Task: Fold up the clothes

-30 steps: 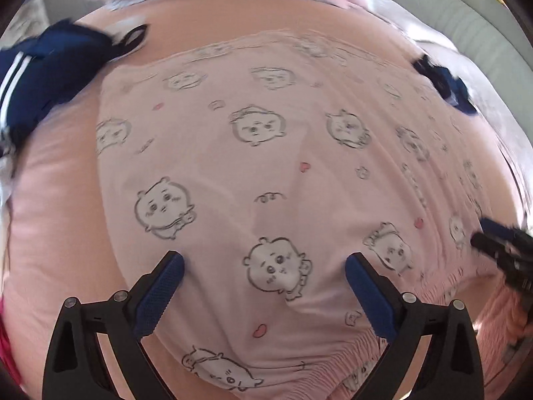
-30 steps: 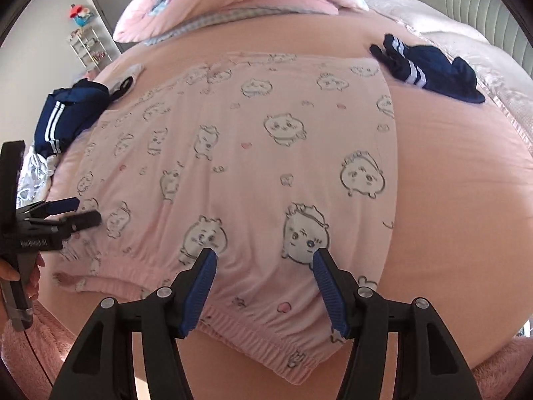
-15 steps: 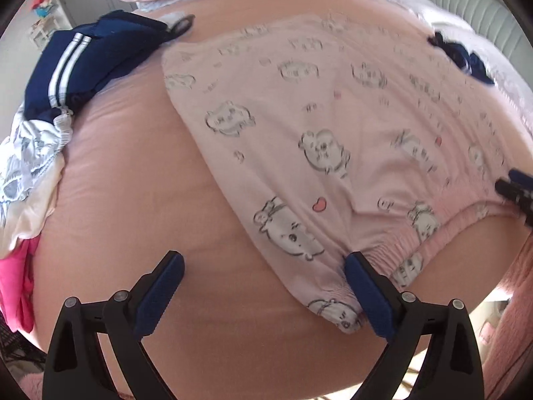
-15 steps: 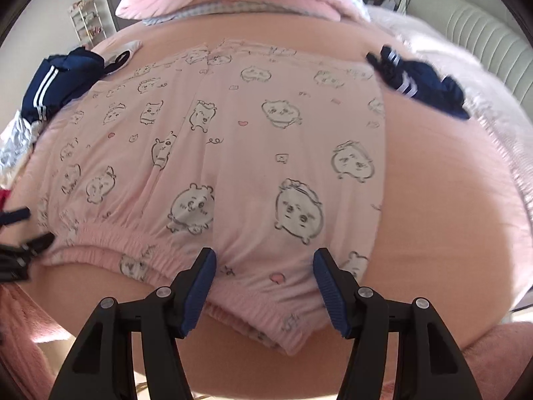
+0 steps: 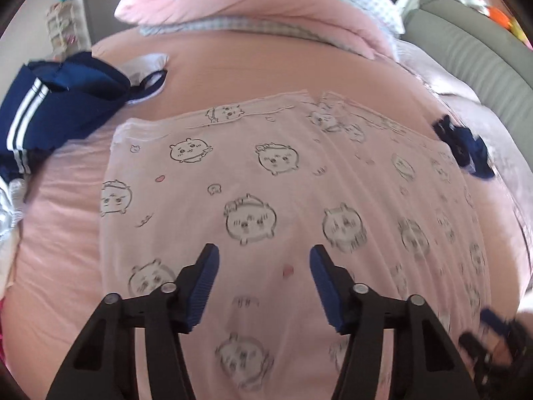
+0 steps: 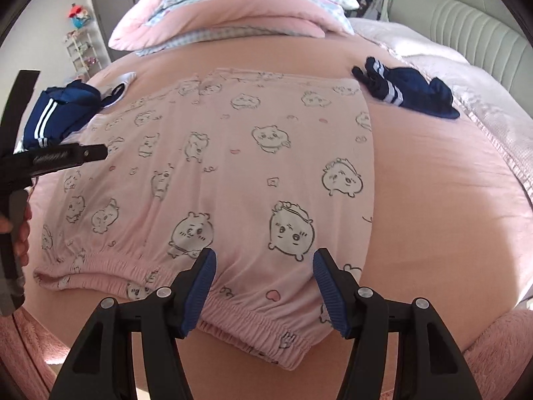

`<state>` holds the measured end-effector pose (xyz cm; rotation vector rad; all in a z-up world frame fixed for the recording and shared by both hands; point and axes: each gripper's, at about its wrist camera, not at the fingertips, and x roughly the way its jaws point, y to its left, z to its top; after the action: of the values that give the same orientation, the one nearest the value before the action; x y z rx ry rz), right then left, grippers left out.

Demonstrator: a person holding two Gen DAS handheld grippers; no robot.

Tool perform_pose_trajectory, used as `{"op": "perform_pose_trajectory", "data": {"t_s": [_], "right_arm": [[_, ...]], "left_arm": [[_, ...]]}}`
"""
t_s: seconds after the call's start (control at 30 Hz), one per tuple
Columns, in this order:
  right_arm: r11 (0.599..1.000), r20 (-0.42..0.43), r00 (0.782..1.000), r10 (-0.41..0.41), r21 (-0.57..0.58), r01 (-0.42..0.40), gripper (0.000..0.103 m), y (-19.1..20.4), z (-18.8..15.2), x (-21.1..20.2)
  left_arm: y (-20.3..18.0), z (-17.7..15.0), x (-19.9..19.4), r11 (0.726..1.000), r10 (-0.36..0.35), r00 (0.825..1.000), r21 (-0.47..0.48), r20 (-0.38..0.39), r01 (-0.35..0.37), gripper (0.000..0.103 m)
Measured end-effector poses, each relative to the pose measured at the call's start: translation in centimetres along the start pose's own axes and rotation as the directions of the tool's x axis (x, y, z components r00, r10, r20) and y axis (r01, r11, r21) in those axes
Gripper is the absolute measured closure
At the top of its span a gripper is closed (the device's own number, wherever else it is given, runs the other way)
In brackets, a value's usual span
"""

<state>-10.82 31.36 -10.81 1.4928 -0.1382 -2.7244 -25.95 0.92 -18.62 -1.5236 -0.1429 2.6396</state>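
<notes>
1. The pink shorts [image 6: 216, 180] (printed with cartoon faces) lie flat on the pink bed [image 6: 449, 200], elastic waistband [image 6: 233, 320] at the near edge. They are presumably spread out so that a fold line can be found.
2. Landmark: the shorts. A navy garment with white stripes [image 6: 56, 116] lies just past their far left corner. A second navy garment [image 6: 409, 93] lies beside their far right corner. A folded pink quilt [image 6: 233, 10] sits well beyond their far hem.
3. Right tool [image 6: 263, 286]: half-spread, nothing between the pads, poised over the waistband near its right end. It is likely placed there to take that end of the band.
4. Left tool [image 5: 263, 280]: half-spread and closing, over the middle of the cloth. No fabric is visibly pinched, though this view is blurred. In the right wrist view it [image 6: 90, 153] appears side-on over the left edge of the shorts, with part of the holding hand [image 6: 20, 230] visible at the frame edge.
5. Change from half a second earlier: the left tool then stood wide, one pad at the waistband's left corner. It has since narrowed and shifted over the body of the shorts. The right tool's spread and position are unchanged.
</notes>
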Motion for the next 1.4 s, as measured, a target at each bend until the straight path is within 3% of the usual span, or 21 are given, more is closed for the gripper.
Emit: {"op": "perform_pose_trajectory", "data": {"t_s": [0.13,0.23,0.37,0.53,0.6,0.73,0.8,0.9,0.97,1.1,1.17,1.23,1.27,1.4], "right_arm": [[0.999,-0.01,1.0,0.004,0.033,-0.004,0.043,-0.5,0.4,0.7],[1.0,-0.012,1.0,0.004,0.03,-0.003,0.043,-0.5,0.4,0.7],[0.999,0.014,0.999,0.041,0.027,-0.041,0.043,-0.4,1.0,-0.3],[0.994,0.023,0.998,0.059,-0.089,-0.057,0.043,2.6,3.3,-0.2],[0.992,-0.017,0.998,0.055,-0.111,-0.057,0.043,3.4,2.9,1.0],[0.988,-0.113,0.992,0.048,-0.144,-0.064,0.042,4.8,1.7,3.6],[0.98,-0.073,0.997,0.028,-0.195,-0.042,0.042,5.0,0.6,2.8],[0.982,-0.113,0.992,0.055,-0.176,-0.074,0.042,4.0,-0.3,1.0],[0.984,-0.129,0.984,0.12,-0.115,-0.135,0.043,2.8,-0.4,-0.1],[0.974,-0.028,0.983,0.183,-0.131,-0.185,0.043,3.3,1.5,-2.2],[0.976,-0.022,0.988,0.153,-0.151,-0.155,0.043,4.2,2.6,-1.5],[0.982,-0.084,0.99,0.112,-0.145,-0.124,0.043,4.5,2.9,0.8],[0.985,-0.133,0.987,0.088,-0.139,-0.107,0.043,4.4,2.8,2.2],[0.982,-0.125,0.987,0.098,-0.147,-0.116,0.043,3.4,0.3,1.3]], "left_arm": [[0.6,1.8,3.6,0.995,0.032,0.996,-0.094,-0.082,-0.04,0.05],[-0.6,1.2,3.9,0.996,0.091,0.992,-0.006,-0.092,-0.092,0.05],[-2.3,-3.5,1.6,0.983,0.134,0.989,0.131,-0.059,-0.125,0.049],[-2.1,-9.5,-2.4,0.983,0.134,0.991,0.127,-0.021,-0.13,0.049],[-2.1,-11.5,-3.9,0.987,0.127,0.992,0.102,-0.022,-0.124,0.049],[-2.7,-14.3,-5.6,0.981,0.125,0.992,0.153,-0.027,-0.12,0.048],[-2.4,-15.1,-6.4,0.984,0.099,0.994,0.154,-0.043,-0.092,0.049],[-1.1,-15.1,-7.5,0.994,0.016,0.997,0.105,-0.075,-0.008,0.049],[-0.7,-14.3,-8.1,0.997,-0.034,0.997,0.063,-0.077,0.038,0.049],[-2.8,-11.1,-8.1,0.994,-0.092,0.996,0.061,0.007,0.091,0.049],[-4.6,-10.0,-6.8,0.993,-0.077,0.997,0.095,0.003,0.076,0.049],[-5.7,-9.4,-4.9,0.989,-0.068,0.997,0.128,-0.035,0.072,0.049],[-5.9,-9.7,-4.4,0.987,-0.057,0.997,0.145,-0.046,0.063,0.049],[-6.1,-12.3,-4.6,0.978,-0.01,0.999,0.21,-0.04,0.018,0.048]]}}
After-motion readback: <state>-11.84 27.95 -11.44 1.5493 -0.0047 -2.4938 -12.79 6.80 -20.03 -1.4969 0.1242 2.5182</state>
